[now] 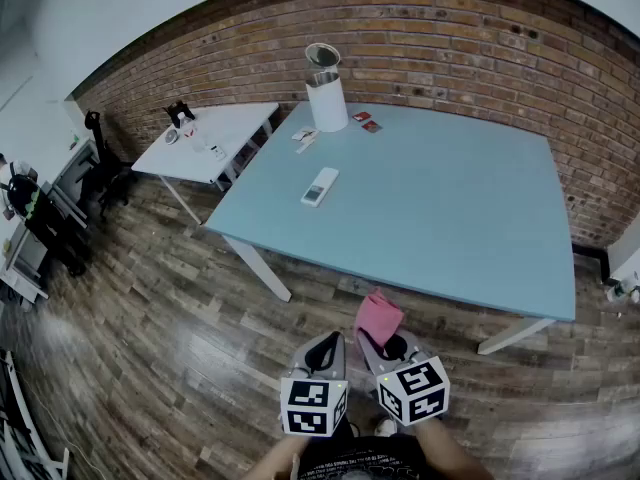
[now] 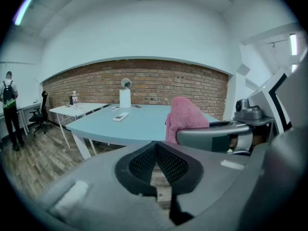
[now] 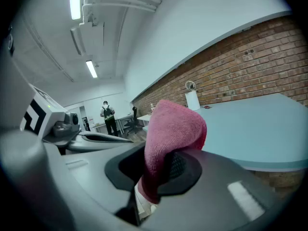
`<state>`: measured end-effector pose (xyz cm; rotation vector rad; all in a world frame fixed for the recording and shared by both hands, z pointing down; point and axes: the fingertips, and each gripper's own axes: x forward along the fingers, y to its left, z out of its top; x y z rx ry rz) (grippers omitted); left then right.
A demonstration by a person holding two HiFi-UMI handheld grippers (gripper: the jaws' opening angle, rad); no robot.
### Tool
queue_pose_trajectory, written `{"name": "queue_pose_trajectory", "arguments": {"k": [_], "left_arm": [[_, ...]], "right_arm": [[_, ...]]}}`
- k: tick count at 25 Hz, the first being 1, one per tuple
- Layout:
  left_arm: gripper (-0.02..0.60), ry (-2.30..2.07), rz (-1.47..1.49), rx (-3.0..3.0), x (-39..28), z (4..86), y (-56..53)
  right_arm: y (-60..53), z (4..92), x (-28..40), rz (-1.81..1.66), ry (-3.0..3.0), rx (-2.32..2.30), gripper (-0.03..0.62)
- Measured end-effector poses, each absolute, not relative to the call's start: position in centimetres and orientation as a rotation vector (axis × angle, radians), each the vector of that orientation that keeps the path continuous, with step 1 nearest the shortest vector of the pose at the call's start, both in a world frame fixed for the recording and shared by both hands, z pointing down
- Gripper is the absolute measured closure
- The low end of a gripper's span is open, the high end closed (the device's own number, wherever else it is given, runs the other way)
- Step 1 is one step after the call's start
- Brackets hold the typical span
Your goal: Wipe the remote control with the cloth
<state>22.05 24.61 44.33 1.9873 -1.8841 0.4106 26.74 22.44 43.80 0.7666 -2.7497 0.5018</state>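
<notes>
White remote control (image 1: 320, 186) flat on the pale blue table (image 1: 450, 228), toward its far left part, with nothing touching it, well apart from both grippers. Beyond it on the same table, a white cylindrical container (image 1: 325, 96) with its lid tipped open. Two small red items (image 1: 365, 121) just right of that container, and some small white pieces (image 1: 304, 137) at its front left.

Pink cloth (image 3: 169, 134) clamped in the jaws of the right gripper (image 1: 385, 348), bunched and standing up above them. Short of the table's near edge, over the wooden floor (image 1: 150, 338).

Left gripper (image 2: 156, 150) just beside the right one, jaws pressed together with nothing between. Both held low in front of the person, pointing toward the table.

Smaller white table (image 1: 215, 133) to the left of the blue one. Brick wall (image 1: 450, 48) behind both. Far off at the left, a person (image 2: 8, 107) with a backpack, back turned, near a black office chair (image 2: 42, 112).
</notes>
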Motion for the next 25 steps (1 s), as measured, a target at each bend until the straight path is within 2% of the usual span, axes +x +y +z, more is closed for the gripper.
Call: {"name": "queue_pose_trajectory", "arguments": {"k": [11, 25], "left_arm": [[0.581, -1.874, 0.397, 1.969, 19.9, 44.9, 23.6], [0.581, -1.813, 0.395, 1.927, 13.4, 47.9, 16.9]], "right_arm": [[21.9, 45.0, 24.7, 0.542, -2.733, 0.74, 0.528], [15.7, 47.9, 18.6, 0.581, -2.651, 0.72, 0.526]]}}
